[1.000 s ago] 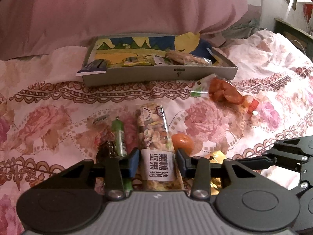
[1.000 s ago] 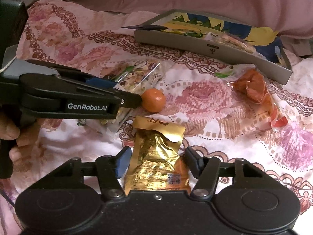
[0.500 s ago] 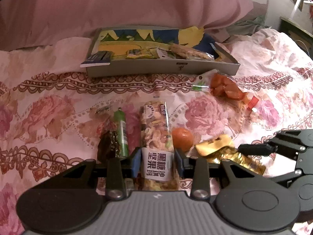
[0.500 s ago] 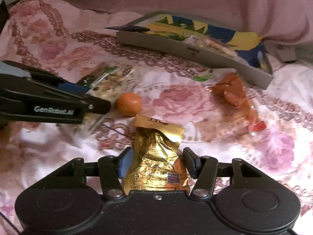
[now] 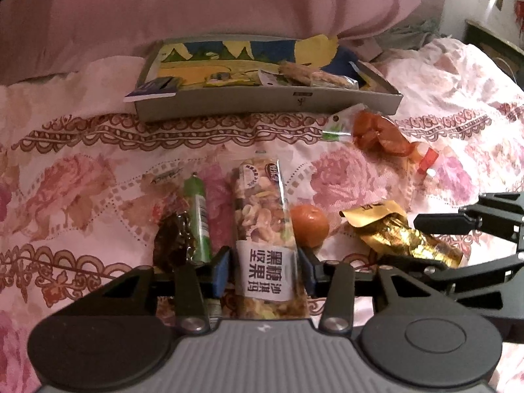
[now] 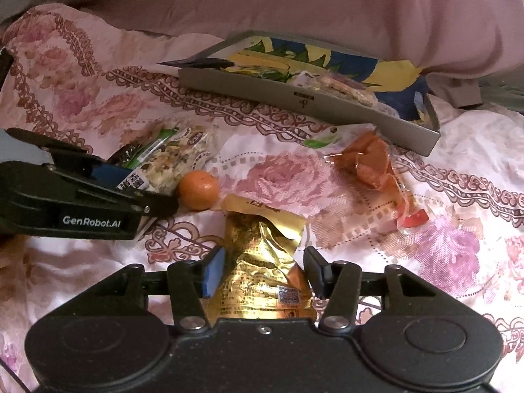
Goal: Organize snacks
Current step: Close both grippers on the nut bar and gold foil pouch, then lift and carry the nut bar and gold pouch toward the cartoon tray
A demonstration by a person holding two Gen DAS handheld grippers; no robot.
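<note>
On the bedspread [image 5: 82, 163], the tray [image 5: 268, 106] lies farthest back, against the pillow [image 5: 229, 3] behind it, with a few packets inside (mostly toward its right end). Just before its right corner lies the sausage packet [image 5: 380, 132]. Nearer, in a row from left to right: dates packet [image 5: 173, 239], tube [image 5: 198, 219], nut bag [image 5: 263, 229], mandarin [image 5: 309, 226], foil pouch [image 5: 399, 232], the mandarin touching the nut bag
</note>
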